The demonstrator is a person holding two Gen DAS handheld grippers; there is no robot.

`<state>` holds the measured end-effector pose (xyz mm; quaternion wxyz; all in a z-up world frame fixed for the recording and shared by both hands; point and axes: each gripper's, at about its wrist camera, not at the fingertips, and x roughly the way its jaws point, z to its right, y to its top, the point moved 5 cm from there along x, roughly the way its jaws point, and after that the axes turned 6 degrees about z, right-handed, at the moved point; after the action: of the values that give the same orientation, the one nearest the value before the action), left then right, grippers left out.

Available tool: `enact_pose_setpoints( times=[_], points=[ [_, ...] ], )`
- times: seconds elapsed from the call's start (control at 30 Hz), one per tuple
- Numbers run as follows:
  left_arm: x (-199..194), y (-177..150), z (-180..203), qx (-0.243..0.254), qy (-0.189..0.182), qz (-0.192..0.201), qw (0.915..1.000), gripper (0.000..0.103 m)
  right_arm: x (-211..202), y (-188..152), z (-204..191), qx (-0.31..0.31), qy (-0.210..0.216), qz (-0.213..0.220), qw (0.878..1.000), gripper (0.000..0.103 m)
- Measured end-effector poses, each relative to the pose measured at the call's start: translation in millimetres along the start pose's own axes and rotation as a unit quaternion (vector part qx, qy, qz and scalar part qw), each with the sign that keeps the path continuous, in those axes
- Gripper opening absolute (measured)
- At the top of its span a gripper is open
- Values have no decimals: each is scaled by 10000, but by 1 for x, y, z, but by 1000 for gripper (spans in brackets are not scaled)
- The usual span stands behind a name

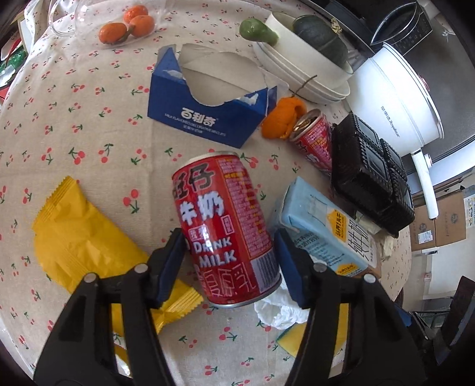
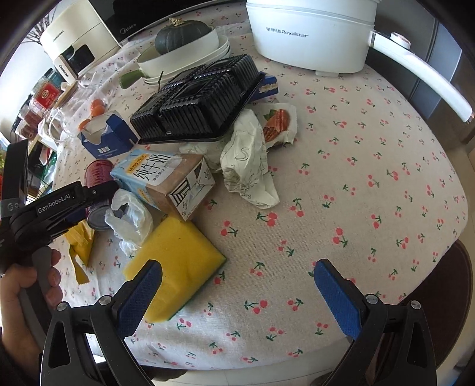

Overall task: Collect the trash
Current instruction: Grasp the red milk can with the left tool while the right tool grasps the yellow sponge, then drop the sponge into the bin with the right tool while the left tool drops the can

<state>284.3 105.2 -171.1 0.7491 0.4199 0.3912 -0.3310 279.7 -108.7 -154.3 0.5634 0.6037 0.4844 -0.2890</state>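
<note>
In the left wrist view my left gripper (image 1: 230,261) has its blue pads on both sides of a red milk can (image 1: 227,228); the can is tilted and seems held above the cloth. Around it lie a yellow wrapper (image 1: 80,237), a blue milk carton (image 1: 323,225), a crumpled white tissue (image 1: 280,310), a second red can (image 1: 316,138), orange peel (image 1: 283,117) and a torn blue box (image 1: 207,104). In the right wrist view my right gripper (image 2: 237,282) is open and empty over bare cloth, beside a yellow sponge (image 2: 178,261). The left gripper (image 2: 68,205) shows there too, on the can (image 2: 98,207).
A black plastic tray (image 2: 196,104) lies upside down on the table, with crumpled paper wrappers (image 2: 252,154) beside it. A white electric pot (image 2: 311,32), stacked white dishes (image 2: 190,56) with a dark squash (image 2: 181,34), and oranges (image 1: 127,23) stand at the back. The table edge (image 2: 445,252) curves at right.
</note>
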Motion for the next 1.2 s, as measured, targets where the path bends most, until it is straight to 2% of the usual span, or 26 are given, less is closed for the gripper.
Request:
enact_pose_setpoints(
  times=[0.13,0.43,0.63,0.87,1.0,1.2],
  points=[
    [-4,-1,-1,222,43,-24,9997,59,9,-3,-21,-83,132,-86,9998,103],
    [-35,-7,-10,602,-119,139,9980,55,30,-9,-48,-181,119,-172,9996,103],
    [-43,-15,-15,720,-140,135,9972,55,40,-5,-60,-251,-127,45,9996,103],
    [-55,-23,-18,781,-187,173,9966,55,48,-7,-75,-933,-522,261,9939,103],
    [-64,-31,-16,806,-283,197,9961,55,41,-6,-70,-895,-376,219,9950,91],
    [-73,-38,-9,895,-400,251,9949,55,25,-9,-51,-662,-168,191,9975,87]
  ],
)
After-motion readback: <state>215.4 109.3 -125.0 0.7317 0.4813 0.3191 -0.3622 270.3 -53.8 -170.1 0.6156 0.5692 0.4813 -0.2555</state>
